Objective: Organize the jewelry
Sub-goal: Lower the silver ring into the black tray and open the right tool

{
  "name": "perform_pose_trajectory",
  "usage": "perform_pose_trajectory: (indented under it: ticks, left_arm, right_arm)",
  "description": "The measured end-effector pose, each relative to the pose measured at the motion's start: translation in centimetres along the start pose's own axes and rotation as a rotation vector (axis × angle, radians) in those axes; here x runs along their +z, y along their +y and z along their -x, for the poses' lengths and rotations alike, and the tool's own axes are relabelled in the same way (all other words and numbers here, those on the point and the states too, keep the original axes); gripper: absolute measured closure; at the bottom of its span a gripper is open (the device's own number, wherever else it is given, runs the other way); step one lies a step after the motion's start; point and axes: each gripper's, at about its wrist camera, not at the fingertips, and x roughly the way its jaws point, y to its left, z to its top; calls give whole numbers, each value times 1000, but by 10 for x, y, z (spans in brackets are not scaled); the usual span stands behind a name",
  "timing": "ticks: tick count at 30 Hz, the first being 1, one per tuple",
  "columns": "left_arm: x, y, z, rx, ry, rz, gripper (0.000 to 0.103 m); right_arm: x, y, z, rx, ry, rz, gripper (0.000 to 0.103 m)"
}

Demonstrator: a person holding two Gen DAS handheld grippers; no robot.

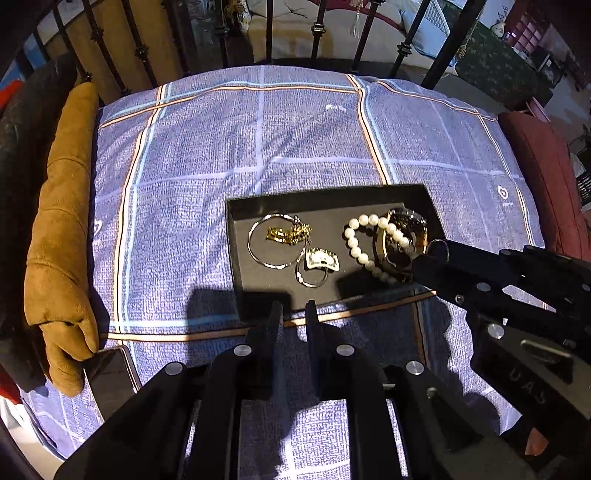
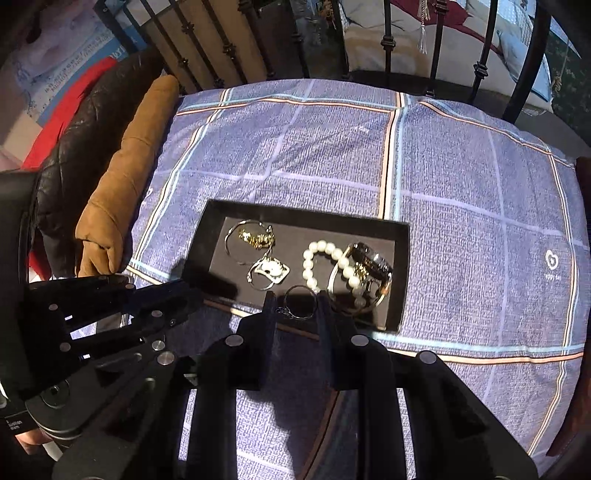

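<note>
A black tray lies on a blue plaid pillow. In it are a large silver hoop around a gold chain, a silver ring with a white charm, a pearl bracelet and a watch. My right gripper is over the tray's near edge, its fingers holding a small dark ring with a short chain. My left gripper hovers near the tray's front edge, fingers slightly apart, empty.
The blue plaid pillow fills the middle. A tan suede cushion lies along its left side, with a dark phone below it. Black iron bars stand behind. A red cushion is at the right.
</note>
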Motion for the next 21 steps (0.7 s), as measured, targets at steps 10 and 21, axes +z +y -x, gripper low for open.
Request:
perform_pose_trajectory:
  ticks: [10,21]
  left_arm:
    - [26,8,-13,40,8,-8,91]
    - [28,8,-34,72,48,-22,91]
  right_arm:
    - [26,-2,-24,-39,56,23,80]
    - [31,-7,-40,-42,102,11,80]
